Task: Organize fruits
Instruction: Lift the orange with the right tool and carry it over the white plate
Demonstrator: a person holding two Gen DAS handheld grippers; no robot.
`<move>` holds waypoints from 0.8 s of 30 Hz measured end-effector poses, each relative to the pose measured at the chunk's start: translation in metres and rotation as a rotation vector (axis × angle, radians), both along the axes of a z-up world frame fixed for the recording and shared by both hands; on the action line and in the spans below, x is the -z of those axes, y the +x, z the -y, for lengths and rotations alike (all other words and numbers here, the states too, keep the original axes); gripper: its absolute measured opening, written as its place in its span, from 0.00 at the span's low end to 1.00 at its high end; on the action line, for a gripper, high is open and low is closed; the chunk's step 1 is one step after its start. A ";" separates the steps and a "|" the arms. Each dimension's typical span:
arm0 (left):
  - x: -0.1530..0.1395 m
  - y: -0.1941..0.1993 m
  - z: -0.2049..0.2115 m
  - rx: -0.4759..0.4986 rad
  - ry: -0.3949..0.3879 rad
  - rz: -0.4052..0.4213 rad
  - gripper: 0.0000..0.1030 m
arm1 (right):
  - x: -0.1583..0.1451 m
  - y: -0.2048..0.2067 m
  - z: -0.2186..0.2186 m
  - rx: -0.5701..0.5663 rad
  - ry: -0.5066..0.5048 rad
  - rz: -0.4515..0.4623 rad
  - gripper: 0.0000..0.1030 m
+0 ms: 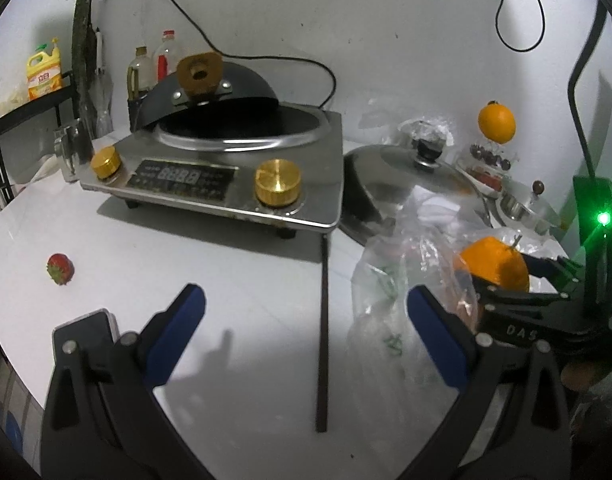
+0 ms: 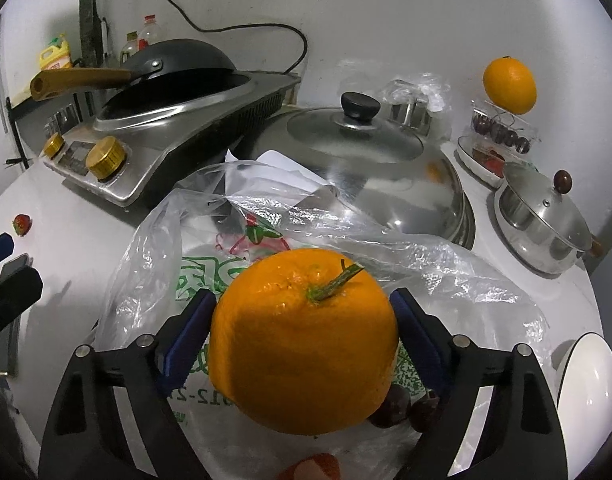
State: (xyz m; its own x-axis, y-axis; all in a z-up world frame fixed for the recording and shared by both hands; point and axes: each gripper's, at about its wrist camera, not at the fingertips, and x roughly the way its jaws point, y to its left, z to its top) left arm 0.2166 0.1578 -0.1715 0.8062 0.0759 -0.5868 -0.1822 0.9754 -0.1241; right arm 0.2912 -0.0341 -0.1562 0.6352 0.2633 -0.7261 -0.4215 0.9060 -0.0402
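My right gripper (image 2: 302,316) is shut on a large orange (image 2: 302,344) with a green stem, held above a clear plastic bag (image 2: 234,216); dark fruits (image 2: 390,406) and a strawberry (image 2: 318,466) lie in the bag below. In the left wrist view the same orange (image 1: 496,266) and right gripper (image 1: 522,280) sit at the right, over the bag (image 1: 402,280). My left gripper (image 1: 306,312) is open and empty above the white table (image 1: 242,280). A lone strawberry (image 1: 61,268) lies at the left. A second orange (image 2: 509,86) rests on a tiered rack at the back right.
An induction cooker (image 1: 226,172) with a black wok (image 1: 222,92) stands at the back. A big steel lid (image 2: 362,160) and a small lidded pot (image 2: 546,220) stand to the right. A white bowl (image 2: 586,388) is at the front right. A dish of fruit (image 2: 486,160) sits under the rack.
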 end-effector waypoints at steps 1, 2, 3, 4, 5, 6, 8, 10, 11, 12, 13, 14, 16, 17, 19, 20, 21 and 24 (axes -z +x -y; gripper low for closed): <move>-0.001 -0.001 0.000 -0.001 0.000 0.001 0.99 | 0.000 -0.001 0.000 -0.001 0.003 -0.001 0.86; -0.002 -0.002 0.001 -0.002 0.001 0.001 0.99 | -0.001 -0.002 0.001 -0.002 0.007 -0.001 0.85; -0.003 -0.004 0.001 -0.003 0.002 0.002 0.99 | -0.002 -0.003 0.002 -0.004 0.011 -0.001 0.85; -0.004 -0.005 0.002 -0.006 0.002 0.002 0.99 | -0.002 -0.004 0.002 -0.007 0.014 -0.002 0.85; -0.005 -0.006 0.002 -0.008 0.003 0.002 0.99 | -0.003 -0.006 0.002 -0.011 0.018 -0.003 0.85; -0.007 -0.007 0.002 -0.011 0.003 0.004 0.99 | -0.003 -0.007 0.002 -0.014 0.020 -0.003 0.85; -0.009 -0.009 0.004 -0.013 0.004 0.006 0.99 | -0.006 -0.011 0.003 -0.022 0.027 0.000 0.85; -0.013 -0.011 0.006 -0.011 0.007 0.011 0.99 | -0.010 -0.016 0.004 -0.027 0.033 0.009 0.85; -0.015 -0.012 0.008 -0.009 0.008 0.014 0.99 | -0.012 -0.016 0.005 -0.027 0.036 0.012 0.85; -0.017 -0.014 0.011 -0.005 0.011 0.018 0.99 | -0.015 -0.018 0.007 -0.027 0.040 0.015 0.85; -0.019 -0.015 0.013 -0.002 0.013 0.020 0.99 | -0.018 -0.019 0.009 -0.025 0.045 0.020 0.85; -0.020 -0.016 0.015 0.001 0.013 0.022 0.99 | -0.021 -0.021 0.012 -0.022 0.049 0.025 0.85; -0.024 -0.018 0.020 0.009 0.012 0.028 0.99 | -0.026 -0.023 0.017 -0.017 0.054 0.035 0.85; -0.026 -0.020 0.024 0.013 0.012 0.030 0.99 | -0.029 -0.024 0.020 -0.015 0.055 0.040 0.85; -0.028 -0.021 0.029 0.019 0.010 0.030 0.99 | -0.034 -0.028 0.027 -0.011 0.059 0.050 0.85; -0.030 -0.021 0.032 0.021 0.008 0.028 0.99 | -0.037 -0.030 0.030 -0.008 0.062 0.053 0.85; -0.031 -0.021 0.035 0.022 0.007 0.027 0.99 | -0.040 -0.032 0.035 -0.003 0.066 0.058 0.85; -0.036 -0.023 0.045 0.032 0.004 0.030 0.99 | -0.047 -0.037 0.047 0.010 0.074 0.071 0.85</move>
